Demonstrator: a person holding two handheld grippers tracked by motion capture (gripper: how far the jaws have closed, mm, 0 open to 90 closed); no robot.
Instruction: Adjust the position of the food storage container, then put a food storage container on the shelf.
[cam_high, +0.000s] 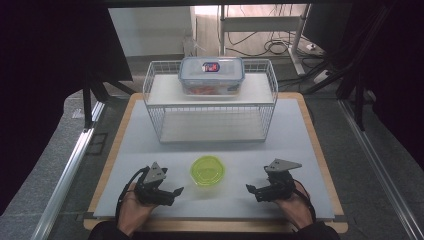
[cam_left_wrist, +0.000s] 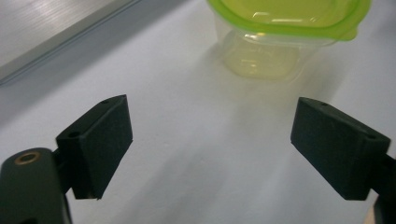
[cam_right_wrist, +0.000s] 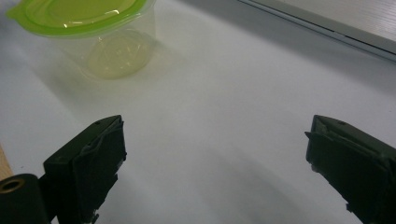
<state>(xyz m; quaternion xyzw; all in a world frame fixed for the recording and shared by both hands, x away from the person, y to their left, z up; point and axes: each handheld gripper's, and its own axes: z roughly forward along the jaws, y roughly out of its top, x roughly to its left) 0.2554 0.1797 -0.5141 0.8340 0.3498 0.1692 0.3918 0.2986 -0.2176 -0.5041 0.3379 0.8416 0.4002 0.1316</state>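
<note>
A small clear tub with a lime-green lid (cam_high: 207, 170) stands on the white mat near the front, between both grippers. My left gripper (cam_high: 176, 192) rests low at its left, open and empty, with the tub (cam_left_wrist: 280, 32) ahead of its jaws. On the tub's other side my right gripper (cam_high: 251, 189) is open too, holding nothing; the tub (cam_right_wrist: 93, 32) sits ahead and to the left of its jaws. A larger clear box with a blue-rimmed lid (cam_high: 212, 75) sits on the top shelf of a white wire rack (cam_high: 150, 100) at the back.
The white mat (cam_high: 300, 135) covers a wooden table whose edge (cam_high: 320, 150) shows at the sides. The rack's lower shelf (cam_high: 212, 126) holds nothing. Cables and dark stands lie on the floor beyond the table.
</note>
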